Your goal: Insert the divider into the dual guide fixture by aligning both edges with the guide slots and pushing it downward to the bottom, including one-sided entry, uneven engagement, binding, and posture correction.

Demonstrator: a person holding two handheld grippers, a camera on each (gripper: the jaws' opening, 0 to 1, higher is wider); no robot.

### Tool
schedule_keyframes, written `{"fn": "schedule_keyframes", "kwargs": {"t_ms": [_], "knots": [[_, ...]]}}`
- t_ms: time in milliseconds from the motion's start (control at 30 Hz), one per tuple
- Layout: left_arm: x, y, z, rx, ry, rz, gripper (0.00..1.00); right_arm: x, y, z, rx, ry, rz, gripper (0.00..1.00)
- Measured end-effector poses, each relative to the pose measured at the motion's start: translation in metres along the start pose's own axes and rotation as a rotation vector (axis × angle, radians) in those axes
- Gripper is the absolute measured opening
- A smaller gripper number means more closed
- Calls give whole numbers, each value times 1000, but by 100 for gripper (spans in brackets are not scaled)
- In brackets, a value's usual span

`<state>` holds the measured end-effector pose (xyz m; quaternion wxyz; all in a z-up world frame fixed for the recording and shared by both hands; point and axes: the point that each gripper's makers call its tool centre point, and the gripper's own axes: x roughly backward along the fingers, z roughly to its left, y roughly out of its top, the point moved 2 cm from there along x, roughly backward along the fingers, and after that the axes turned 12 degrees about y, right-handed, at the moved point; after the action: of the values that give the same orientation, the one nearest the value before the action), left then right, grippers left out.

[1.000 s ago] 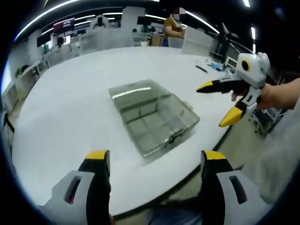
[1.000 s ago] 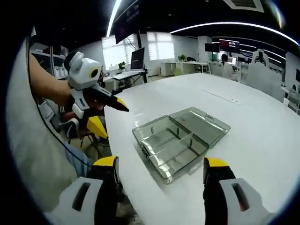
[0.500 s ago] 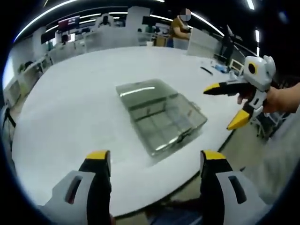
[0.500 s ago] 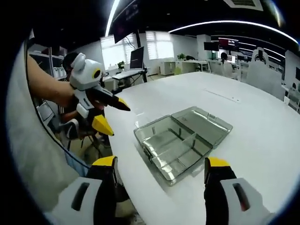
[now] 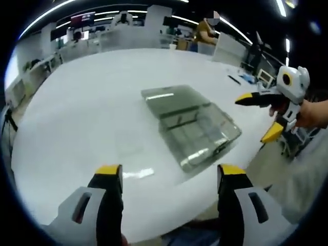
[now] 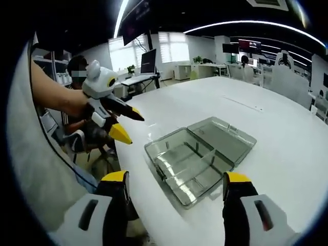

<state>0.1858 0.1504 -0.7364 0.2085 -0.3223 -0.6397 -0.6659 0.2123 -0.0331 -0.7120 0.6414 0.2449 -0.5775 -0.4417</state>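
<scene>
You held both tongs apart and empty above the near edge of the white bench. In the left gripper view your left tongs stood wide open at the bottom, yellow tips well apart with nothing between them. The clear dual guide fixture lay ahead and a little to the right on the bench, its lid folded back flat beside the tray. That view also caught your right tongs coming in from the right, jaws spread and holding nothing, off past the bench edge and clear of the fixture, with your hand behind them.

The right gripper view gave you the other side. Your right tongs were just as wide open and empty, and the fixture sat close ahead between the two tips. Here the inner partitions of the tray showed more plainly, with the lid lying open on the far side. Your left tongs entered from the left, open, near the bench edge and apart from the fixture. I could not make out a loose divider in either view.
</scene>
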Motion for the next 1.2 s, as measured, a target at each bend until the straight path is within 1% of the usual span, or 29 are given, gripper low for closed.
{"fn": "schedule_keyframes", "kwargs": {"t_ms": [333,633,900,1033,1200], "knots": [[-13,5,10,5,-9,20,71,-5,6,-5,-1,4,16,72],[-20,8,18,13,4,37,68,-10,10,-9,7,16,38,71],[-31,7,21,22,27,85,62,-12,17,-12,28,28,52,70],[-37,9,27,34,50,114,58,-12,18,-14,33,28,54,69],[-45,11,33,43,78,173,53,-13,20,-16,35,26,57,69]]}}
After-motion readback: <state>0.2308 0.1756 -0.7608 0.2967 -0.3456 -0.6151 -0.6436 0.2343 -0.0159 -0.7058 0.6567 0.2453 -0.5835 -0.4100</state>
